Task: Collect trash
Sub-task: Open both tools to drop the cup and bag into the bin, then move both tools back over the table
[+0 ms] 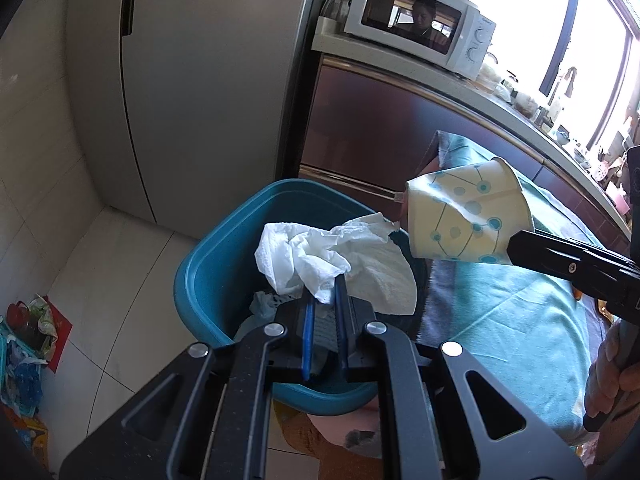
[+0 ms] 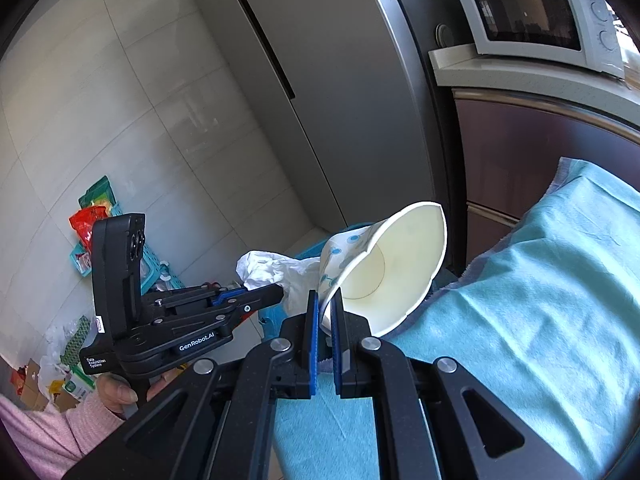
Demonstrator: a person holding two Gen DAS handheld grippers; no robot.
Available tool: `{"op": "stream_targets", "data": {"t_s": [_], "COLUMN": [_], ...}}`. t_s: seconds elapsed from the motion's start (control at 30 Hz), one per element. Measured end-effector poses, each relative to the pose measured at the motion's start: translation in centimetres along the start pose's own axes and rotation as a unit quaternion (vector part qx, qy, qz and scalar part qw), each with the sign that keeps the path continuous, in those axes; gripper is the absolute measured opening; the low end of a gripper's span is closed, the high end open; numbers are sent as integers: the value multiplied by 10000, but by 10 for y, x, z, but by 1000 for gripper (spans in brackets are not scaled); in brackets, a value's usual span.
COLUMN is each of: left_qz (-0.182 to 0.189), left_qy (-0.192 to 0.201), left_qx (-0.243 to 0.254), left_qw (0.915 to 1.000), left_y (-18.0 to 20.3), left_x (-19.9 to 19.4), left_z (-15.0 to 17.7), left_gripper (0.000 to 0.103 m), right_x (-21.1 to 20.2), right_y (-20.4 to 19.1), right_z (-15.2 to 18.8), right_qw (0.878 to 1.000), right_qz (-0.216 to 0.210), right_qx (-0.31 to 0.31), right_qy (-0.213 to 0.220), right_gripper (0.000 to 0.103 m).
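Observation:
My left gripper [image 1: 323, 294] is shut on a crumpled white paper towel [image 1: 336, 264], held just above the open teal trash bin [image 1: 208, 264]. The right gripper [image 2: 325, 300] is shut on the rim of a crushed yellow paper cup [image 2: 394, 268] with blue dots, held on its side. In the left wrist view the cup [image 1: 464, 220] hangs at the bin's right edge, beside the towel. From the right wrist view the left gripper [image 2: 276, 294] shows with the towel [image 2: 272, 270] at its tips. Some trash lies inside the bin.
A table under a teal cloth [image 1: 512, 320] stands right of the bin. Behind are a grey refrigerator [image 1: 200, 80], a counter with a white microwave [image 1: 424, 28] and dark cabinets. Bags and baskets of clutter [image 2: 100, 240] lie on the tiled floor at left.

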State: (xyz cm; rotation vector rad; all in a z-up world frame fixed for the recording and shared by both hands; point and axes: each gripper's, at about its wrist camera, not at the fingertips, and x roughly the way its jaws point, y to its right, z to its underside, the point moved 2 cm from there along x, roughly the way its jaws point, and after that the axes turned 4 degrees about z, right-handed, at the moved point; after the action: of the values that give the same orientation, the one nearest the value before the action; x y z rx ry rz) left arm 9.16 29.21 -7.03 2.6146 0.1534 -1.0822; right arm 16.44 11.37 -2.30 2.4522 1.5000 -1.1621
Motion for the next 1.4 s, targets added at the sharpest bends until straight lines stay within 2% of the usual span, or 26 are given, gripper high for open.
{"op": "stream_targets", "data": {"t_s": [0.7,0.87,1.2,1.4], "left_qz": [-239,-270,-261,-82], "left_qy": [-440,-515,-601,-402], "left_qx": [-267,-334,-500,-365], "left_qw": [9984,9977,9966,9985], "left_y": [-17,-22,-23,-7], "left_x": [57,68,85,71], "left_z": [5,8,16,13], "left_gripper": [11,13,17,28], "right_x": [62,72,68,45], "right_y": [6,5,7,15], "right_z": [-8,-9,-7,-3], "right_qw": [9974,9964,9964,9973], "right_qz": [-33,-22,-46,-99], "right_qx": [151,194,303,420], "right_qy": [-706,-819,-795,-601], "right_gripper": [5,10,13,19]}}
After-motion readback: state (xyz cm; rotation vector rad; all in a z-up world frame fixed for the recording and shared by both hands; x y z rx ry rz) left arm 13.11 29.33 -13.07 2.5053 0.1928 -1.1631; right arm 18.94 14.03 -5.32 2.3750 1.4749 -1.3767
